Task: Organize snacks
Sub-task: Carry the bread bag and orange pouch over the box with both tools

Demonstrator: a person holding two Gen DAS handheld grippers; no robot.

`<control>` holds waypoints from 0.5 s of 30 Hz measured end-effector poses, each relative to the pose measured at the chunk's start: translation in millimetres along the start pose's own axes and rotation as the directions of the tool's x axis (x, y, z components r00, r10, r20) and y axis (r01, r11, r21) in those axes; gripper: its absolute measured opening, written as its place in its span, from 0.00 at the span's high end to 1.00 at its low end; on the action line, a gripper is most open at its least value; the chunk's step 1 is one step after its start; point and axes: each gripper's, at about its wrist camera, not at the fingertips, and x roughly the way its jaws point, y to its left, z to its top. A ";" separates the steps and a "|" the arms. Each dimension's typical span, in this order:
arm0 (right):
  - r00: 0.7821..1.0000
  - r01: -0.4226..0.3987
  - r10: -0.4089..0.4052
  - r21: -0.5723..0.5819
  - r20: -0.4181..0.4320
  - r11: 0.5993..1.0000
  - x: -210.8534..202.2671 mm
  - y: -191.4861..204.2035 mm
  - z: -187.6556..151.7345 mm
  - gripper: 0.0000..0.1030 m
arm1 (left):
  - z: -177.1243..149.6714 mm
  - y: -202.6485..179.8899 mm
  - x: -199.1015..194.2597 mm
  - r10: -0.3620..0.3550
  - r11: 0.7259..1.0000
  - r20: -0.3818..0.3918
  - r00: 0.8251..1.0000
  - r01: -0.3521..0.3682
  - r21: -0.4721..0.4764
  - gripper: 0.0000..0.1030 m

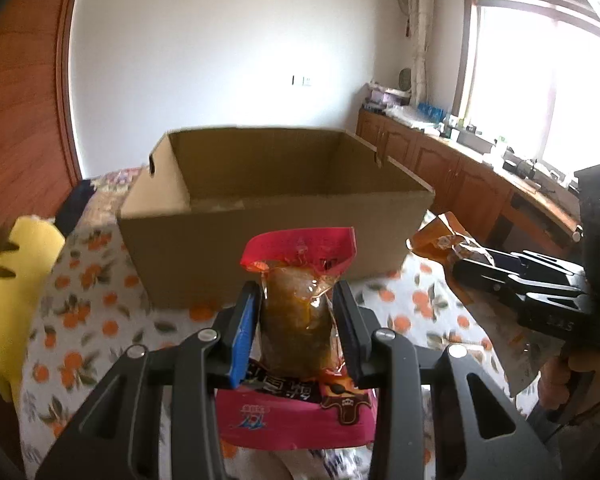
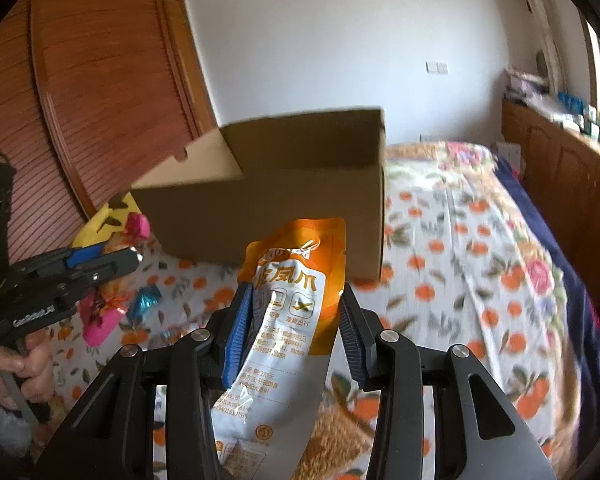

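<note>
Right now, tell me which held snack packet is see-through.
The pink-edged packet in the left tool: its brown contents show. The orange-and-white packet is opaque.

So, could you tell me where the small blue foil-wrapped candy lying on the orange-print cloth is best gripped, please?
Probably across its plump middle, coming from above. The blue foil-wrapped candy lies flat on the orange-print cloth, so its sides are the reachable faces, and its twisted foil ends look too thin to hold firmly. Both grippers are occupied now, so one packet would need dropping off first.

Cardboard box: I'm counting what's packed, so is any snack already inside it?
No: the cardboard box shows only bare walls and floor in the left wrist view.
</note>
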 end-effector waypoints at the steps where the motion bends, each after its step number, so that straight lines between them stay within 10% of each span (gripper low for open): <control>1: 1.000 -0.001 0.001 -0.011 0.009 1.000 -1.3 1.8 6.4 0.60 | 6.1 1.7 0.1 -0.002 1.000 0.010 1.000 0.002 0.003 0.65; 15: 0.990 -0.011 0.030 -0.133 0.140 0.991 10.9 12.1 105.2 0.59 | 92.5 27.8 21.5 -0.034 0.996 0.130 0.991 0.022 0.086 0.65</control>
